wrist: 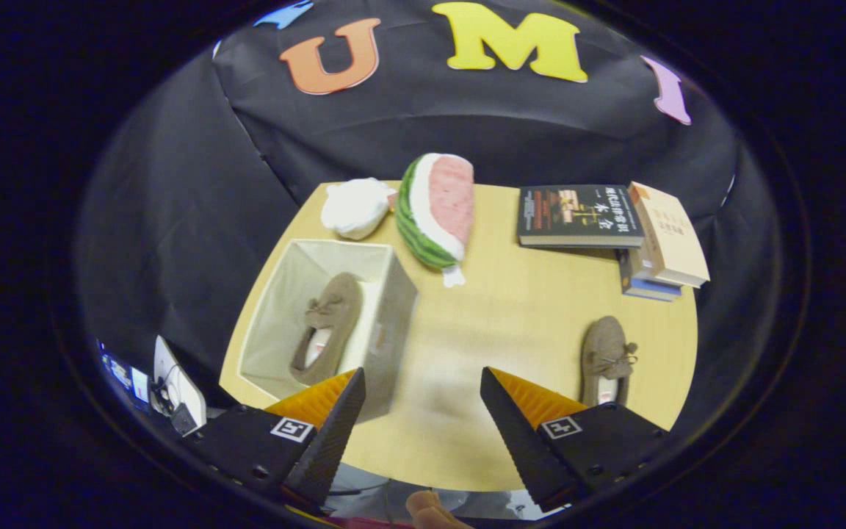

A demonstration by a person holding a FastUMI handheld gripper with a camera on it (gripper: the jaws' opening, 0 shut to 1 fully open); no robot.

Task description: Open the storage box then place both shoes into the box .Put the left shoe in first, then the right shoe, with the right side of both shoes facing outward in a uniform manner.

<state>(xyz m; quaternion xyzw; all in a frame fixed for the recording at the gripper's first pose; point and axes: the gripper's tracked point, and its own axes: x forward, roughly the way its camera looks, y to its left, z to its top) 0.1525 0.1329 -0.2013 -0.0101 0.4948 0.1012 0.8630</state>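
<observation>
At the bottom centre of the frame the gripper (419,419) hangs above the tabletop (504,308) with its two wedge-shaped, ribbed fingers spread wide and nothing between them, only bare pale wood-grain surface in the gap. Just beyond the left finger, in the lower left of the frame, stands the storage box (382,323), a soft-walled fabric cube, open at the top, its light lining showing. Inside it lies one shoe (327,330), a brown suede-like moccasin with a small bow, resting on its side along the box floor, which reads as the first shoe already delivered. The second shoe (605,356), the same fuzzy brown make with a lace bow and a pale insole, sits flat on its sole at the lower right, just beyond the right finger and well apart from the box; it is probably the next thing to be fetched, and the wide spread of the fingers suits closing over its soft, yielding sides. Farther off, upper centre, a plush watermelon slice (438,209) leans beside a white stuffed toy (355,208), and at the upper right a stack of books (614,228) lies flat, all out of the working path.
</observation>
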